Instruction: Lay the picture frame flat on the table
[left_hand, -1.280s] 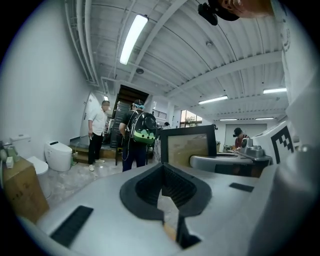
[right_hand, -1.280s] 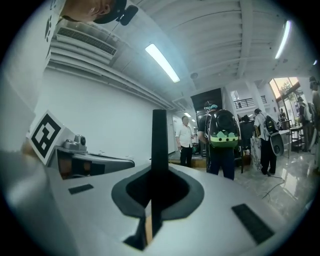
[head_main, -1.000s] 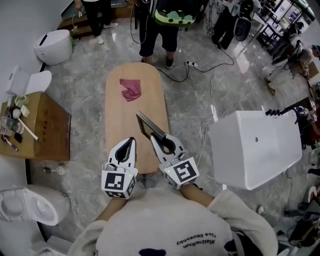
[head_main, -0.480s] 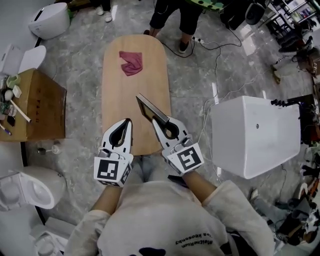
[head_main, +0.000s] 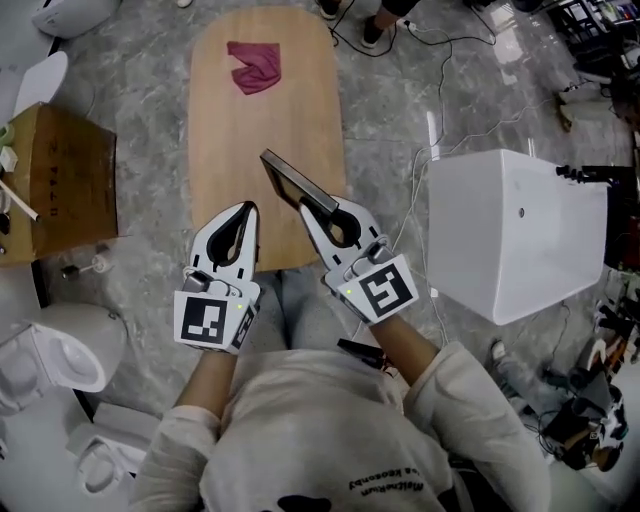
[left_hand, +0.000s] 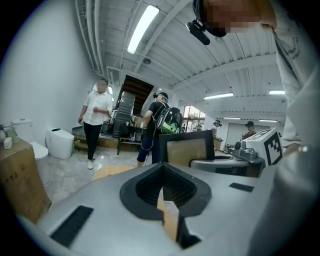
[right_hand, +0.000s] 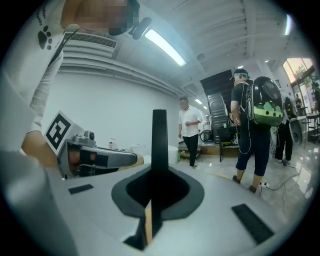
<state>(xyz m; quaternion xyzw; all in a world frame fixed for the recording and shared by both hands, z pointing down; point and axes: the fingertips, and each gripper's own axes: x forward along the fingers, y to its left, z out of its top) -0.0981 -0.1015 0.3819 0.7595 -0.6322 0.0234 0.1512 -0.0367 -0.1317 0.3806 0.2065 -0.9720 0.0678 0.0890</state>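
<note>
The picture frame (head_main: 290, 178), dark-edged with a tan face, stands on edge above the near end of the oval wooden table (head_main: 262, 125). My right gripper (head_main: 307, 206) is shut on its near lower corner. In the right gripper view the frame (right_hand: 159, 137) shows edge-on as a black upright bar rising from between the closed jaws. My left gripper (head_main: 247, 208) hangs just to the left of it, shut and holding nothing. From the left gripper view the frame (left_hand: 190, 147) shows its face, to the right of the closed jaws.
A crumpled red cloth (head_main: 256, 66) lies at the table's far end. A white tub-like box (head_main: 515, 230) stands on the floor to the right, a cardboard box (head_main: 55, 175) to the left and a toilet (head_main: 55, 360) at lower left. Cables cross the floor; people (left_hand: 97, 120) stand beyond the table.
Both grippers have sunk toward the near end of the table, side by side. The right one still holds the frame on edge; the left stays shut and empty.
</note>
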